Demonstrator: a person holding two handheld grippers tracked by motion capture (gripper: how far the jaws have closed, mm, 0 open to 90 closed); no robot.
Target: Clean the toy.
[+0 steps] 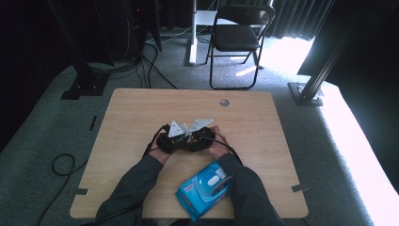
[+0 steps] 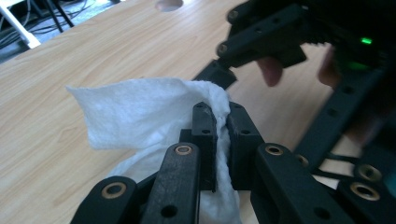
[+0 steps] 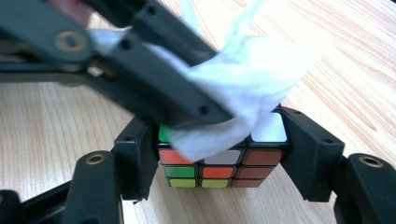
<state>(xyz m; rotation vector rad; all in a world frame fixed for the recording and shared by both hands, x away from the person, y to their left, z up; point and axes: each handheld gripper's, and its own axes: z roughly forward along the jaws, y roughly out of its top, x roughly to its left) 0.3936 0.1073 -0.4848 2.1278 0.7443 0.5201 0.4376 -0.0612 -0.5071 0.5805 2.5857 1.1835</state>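
Observation:
In the right gripper view a puzzle cube [image 3: 219, 170] with red, orange, green, yellow and white stickers sits between the two jaws of my right gripper [image 3: 219, 154], which is shut on it. A white wipe [image 3: 243, 88] lies over the cube's top, pressed there by the left gripper's jaws coming in from the upper left. In the left gripper view my left gripper [image 2: 222, 135] is shut on the same white wipe [image 2: 135, 112], which bunches around its jaws. From above, both grippers [image 1: 186, 136] meet tip to tip at the table's middle.
A blue pack of wet wipes [image 1: 204, 188] lies near the table's front edge between the person's forearms. The wooden table [image 1: 131, 113] has a round hole [image 1: 224, 102] at the back. A folding chair [image 1: 237, 37] stands on the carpet beyond.

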